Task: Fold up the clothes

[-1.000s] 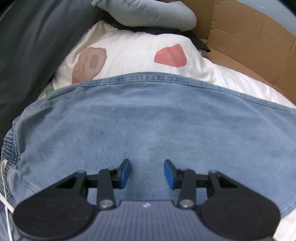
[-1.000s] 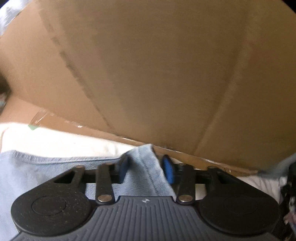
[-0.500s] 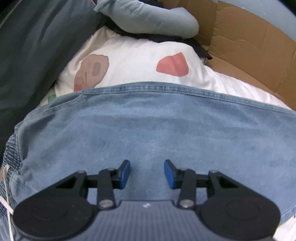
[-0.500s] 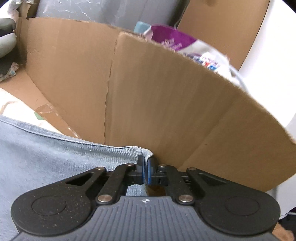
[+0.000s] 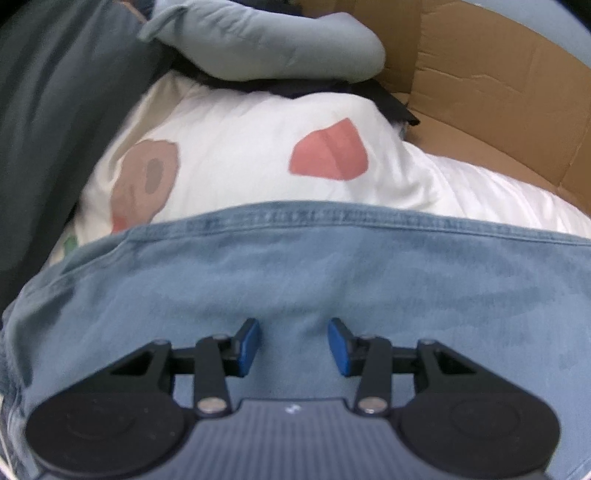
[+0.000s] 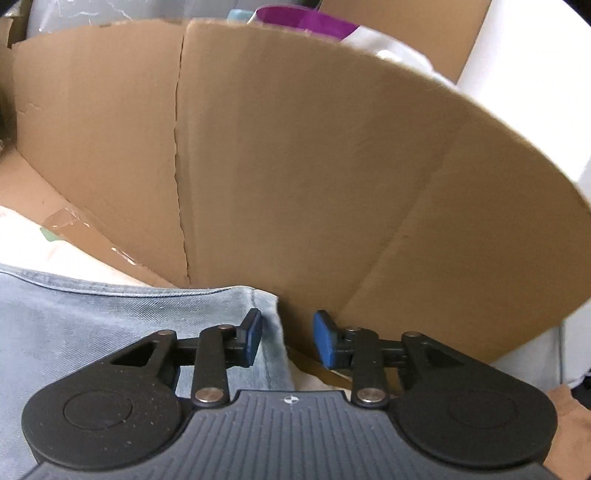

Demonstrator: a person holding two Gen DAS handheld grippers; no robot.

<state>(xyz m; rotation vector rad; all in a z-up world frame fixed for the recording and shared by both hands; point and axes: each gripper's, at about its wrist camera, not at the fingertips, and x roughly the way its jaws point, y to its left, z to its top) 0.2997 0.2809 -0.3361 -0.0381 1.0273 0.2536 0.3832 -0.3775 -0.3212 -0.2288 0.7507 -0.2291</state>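
Half a second ago my right hand-held gripper point(image 6: 287, 341) was pinched shut on the corner of the denim garment point(image 6: 92, 325); its blue pads now stand apart, the corner lying loose between them, nearer the left pad. My left hand-held gripper point(image 5: 294, 347) hangs as before over the middle of the denim garment point(image 5: 295, 280), pads wide apart, gripping nothing.

Spread flat, the denim lies on a white sheet point(image 5: 498, 199), its stitched hem running straight across the left view. Only that view shows what lies beyond the hem: a white pillow with pink and brown patches point(image 5: 240, 158), a grey-blue bundle of cloth point(image 5: 266, 40) piled on top of it, and dark fabric point(image 5: 48, 110) along the left side.

Only the right view shows the tall cardboard wall point(image 6: 314, 166) rising just behind the denim corner, with a purple-and-white package point(image 6: 306, 22) peeking over its top edge. Room is tight there; cardboard point(image 5: 491, 92) also closes off the far right of the left view.
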